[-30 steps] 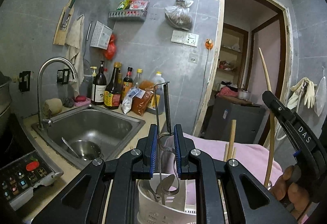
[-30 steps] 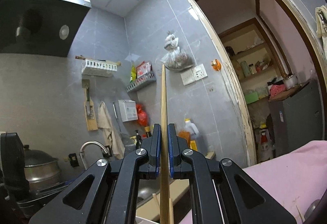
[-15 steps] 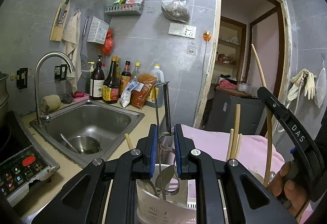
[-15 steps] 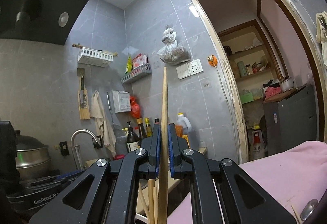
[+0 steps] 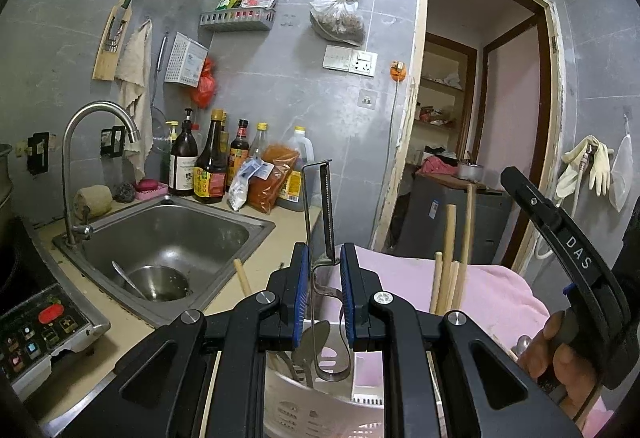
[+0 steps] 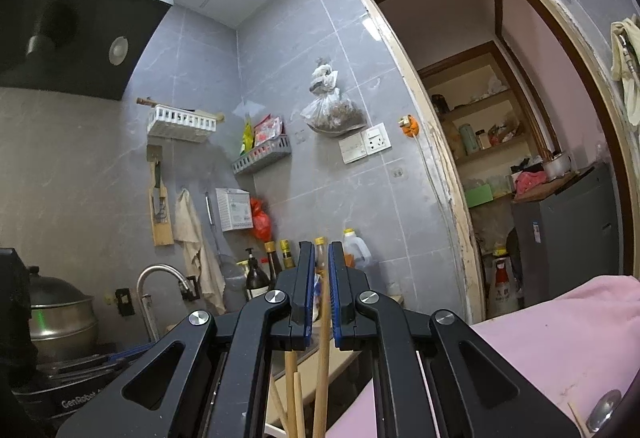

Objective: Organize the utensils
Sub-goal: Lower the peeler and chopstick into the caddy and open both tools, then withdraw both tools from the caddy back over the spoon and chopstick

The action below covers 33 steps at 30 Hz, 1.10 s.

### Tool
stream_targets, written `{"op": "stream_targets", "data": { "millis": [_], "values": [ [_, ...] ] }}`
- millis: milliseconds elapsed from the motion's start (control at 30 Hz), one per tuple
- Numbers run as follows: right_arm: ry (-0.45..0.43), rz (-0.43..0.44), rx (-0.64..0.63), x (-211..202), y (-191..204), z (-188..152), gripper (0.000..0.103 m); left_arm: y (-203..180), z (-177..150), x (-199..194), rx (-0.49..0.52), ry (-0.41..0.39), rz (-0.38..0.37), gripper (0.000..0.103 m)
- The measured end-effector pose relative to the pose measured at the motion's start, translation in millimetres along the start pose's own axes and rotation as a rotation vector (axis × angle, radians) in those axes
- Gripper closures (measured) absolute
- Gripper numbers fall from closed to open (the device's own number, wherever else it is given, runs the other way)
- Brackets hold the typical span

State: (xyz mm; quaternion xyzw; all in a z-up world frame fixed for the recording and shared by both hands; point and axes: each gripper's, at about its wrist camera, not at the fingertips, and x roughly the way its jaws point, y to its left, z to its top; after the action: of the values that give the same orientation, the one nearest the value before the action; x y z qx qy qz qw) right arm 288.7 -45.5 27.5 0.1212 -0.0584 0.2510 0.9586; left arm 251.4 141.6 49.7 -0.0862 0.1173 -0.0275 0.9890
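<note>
Both grippers differ now — right gripper (image 6: 319, 298) has parted, freeing its chopstick (image 6: 322, 358) into the holder (image 5: 320, 414); left gripper (image 5: 323, 294) stays clamped on the peeler (image 5: 320, 214).

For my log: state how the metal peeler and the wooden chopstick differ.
The peeler is bare metal, clamped by the left tongs; the chopstick is plain wood, loose between the open right tongs. The peeler rises well above its tongs; the chopstick's tip stops between its own. Both stand roughly upright.
</note>
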Motion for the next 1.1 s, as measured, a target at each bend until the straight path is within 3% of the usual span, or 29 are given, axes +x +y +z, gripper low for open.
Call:
{"op": "stream_targets", "data": {
  "millis": [400, 500, 533, 700, 733, 800, 867, 967, 1100],
  "values": [
    [0.057, 0.000, -0.052, -22, -5, 8, 0.092, 4, -2, -1, -0.017, 0.065, -0.055, 0.089],
    [0.062, -0.008, -0.059, -32, -11, 11, 0.079, 1, 1, -7, -0.019, 0.048, -0.062, 0.074],
    [0.062, -0.010, -0.061, -35, -14, 13, 0.079, 0, 2, -9, -0.022, 0.041, -0.066, 0.070],
    [0.058, -0.043, -0.076, -56, -28, 24, 0.072, -14, 9, -17, -0.007, 0.030, -0.079, 0.068],
    [0.055, -0.055, -0.080, -62, -33, 27, 0.069, -18, 10, -18, -0.001, 0.023, -0.083, 0.064],
    [0.044, -0.066, -0.082, -72, -41, 32, 0.049, -28, 12, -22, 0.002, 0.008, -0.096, 0.054],
    [0.038, -0.083, -0.092, -81, -48, 37, 0.046, -37, 13, -25, -0.005, -0.010, -0.118, 0.041],
    [0.031, -0.111, -0.112, -97, -60, 44, 0.032, -57, 14, -32, 0.003, -0.048, -0.153, 0.025],
    [0.031, -0.148, -0.124, -119, -79, 52, 0.019, -84, 13, -39, 0.019, -0.083, -0.195, 0.011]
  ]
}}
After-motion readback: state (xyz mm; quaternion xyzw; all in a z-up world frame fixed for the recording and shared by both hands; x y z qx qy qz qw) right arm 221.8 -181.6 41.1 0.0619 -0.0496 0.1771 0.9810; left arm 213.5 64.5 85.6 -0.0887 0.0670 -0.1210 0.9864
